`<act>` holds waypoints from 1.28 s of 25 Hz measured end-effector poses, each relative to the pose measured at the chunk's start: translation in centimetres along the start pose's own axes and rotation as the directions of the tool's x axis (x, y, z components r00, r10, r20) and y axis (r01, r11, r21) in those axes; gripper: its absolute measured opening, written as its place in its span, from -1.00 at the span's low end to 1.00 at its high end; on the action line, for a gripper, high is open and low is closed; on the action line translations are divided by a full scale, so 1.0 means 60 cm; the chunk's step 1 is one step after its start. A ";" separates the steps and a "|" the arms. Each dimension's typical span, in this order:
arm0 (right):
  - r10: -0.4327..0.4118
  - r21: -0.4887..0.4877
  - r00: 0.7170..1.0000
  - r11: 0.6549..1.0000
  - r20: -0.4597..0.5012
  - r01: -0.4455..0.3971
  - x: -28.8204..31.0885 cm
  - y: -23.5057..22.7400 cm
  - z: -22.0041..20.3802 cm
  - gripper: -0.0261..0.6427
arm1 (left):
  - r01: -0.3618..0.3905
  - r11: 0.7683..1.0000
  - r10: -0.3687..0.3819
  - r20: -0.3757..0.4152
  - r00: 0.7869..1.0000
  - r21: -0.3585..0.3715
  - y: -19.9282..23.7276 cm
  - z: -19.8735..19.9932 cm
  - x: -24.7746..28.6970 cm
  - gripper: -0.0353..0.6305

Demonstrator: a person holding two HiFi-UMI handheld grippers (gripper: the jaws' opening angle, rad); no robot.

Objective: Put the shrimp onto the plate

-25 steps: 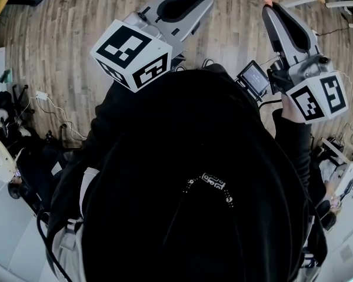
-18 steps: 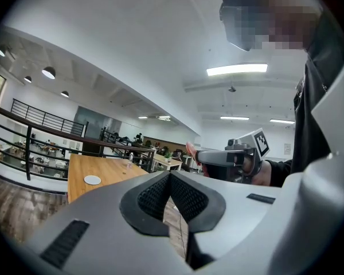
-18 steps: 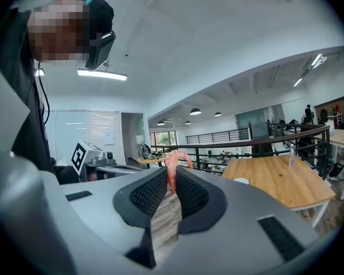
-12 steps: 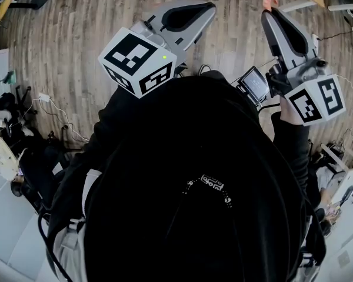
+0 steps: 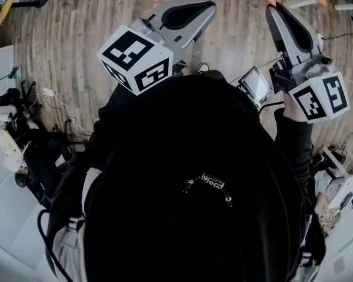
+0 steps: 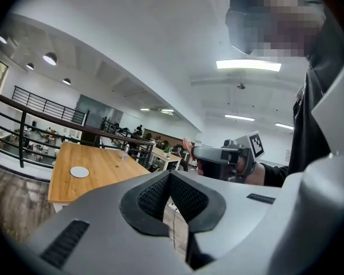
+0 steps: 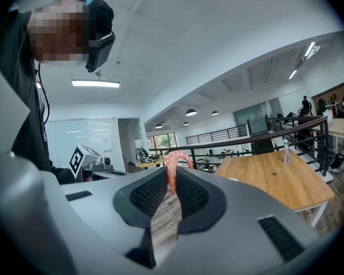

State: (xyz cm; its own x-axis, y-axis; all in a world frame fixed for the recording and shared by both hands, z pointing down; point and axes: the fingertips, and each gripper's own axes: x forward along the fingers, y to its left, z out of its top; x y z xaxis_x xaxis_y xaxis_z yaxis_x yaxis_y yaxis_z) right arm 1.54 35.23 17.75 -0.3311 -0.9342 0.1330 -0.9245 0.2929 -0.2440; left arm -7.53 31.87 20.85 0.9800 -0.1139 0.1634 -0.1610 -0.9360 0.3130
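The right gripper [image 7: 171,175] has its fingers pinching the pink shrimp [image 7: 172,164]; the left gripper [image 6: 169,177] has its fingers pressed together, empty.

The shrimp [image 7: 171,166] is hidden in its lower part between the pads [image 7: 151,192] of the right hand-held gripper [image 7: 171,179].

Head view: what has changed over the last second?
Hardly anything. Both grippers only drifted slightly in the picture, with no clear direction. Nothing was taken or let go: the right gripper stays shut on the shrimp, and the left gripper stays shut and empty. Both are held up in front of the person.
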 end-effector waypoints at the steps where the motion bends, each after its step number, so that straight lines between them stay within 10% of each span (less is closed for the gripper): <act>1: 0.003 0.009 1.000 1.000 0.004 -0.003 -0.004 -0.008 -0.001 -0.75 | 0.000 1.000 0.000 -0.009 1.000 0.000 -0.003 -0.001 0.008 -0.90; 14: -0.010 0.043 1.000 0.999 0.017 0.010 -0.060 -0.115 -0.021 -0.75 | 0.010 1.000 -0.008 -0.087 0.996 0.024 -0.033 -0.023 0.096 -0.90; 32: 0.008 -0.047 1.000 0.999 0.005 -0.008 0.050 -0.158 0.026 -0.75 | 0.013 0.999 -0.012 -0.041 0.999 0.035 0.101 0.033 0.130 -0.90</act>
State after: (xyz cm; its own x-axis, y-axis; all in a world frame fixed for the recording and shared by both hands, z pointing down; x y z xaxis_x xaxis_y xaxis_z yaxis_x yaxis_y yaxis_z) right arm 9.62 29.34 18.95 -0.3379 -0.9327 0.1262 -0.9297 0.3099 -0.1993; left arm -0.65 24.64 22.16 0.9762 -0.0893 0.1975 -0.1438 -0.9486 0.2820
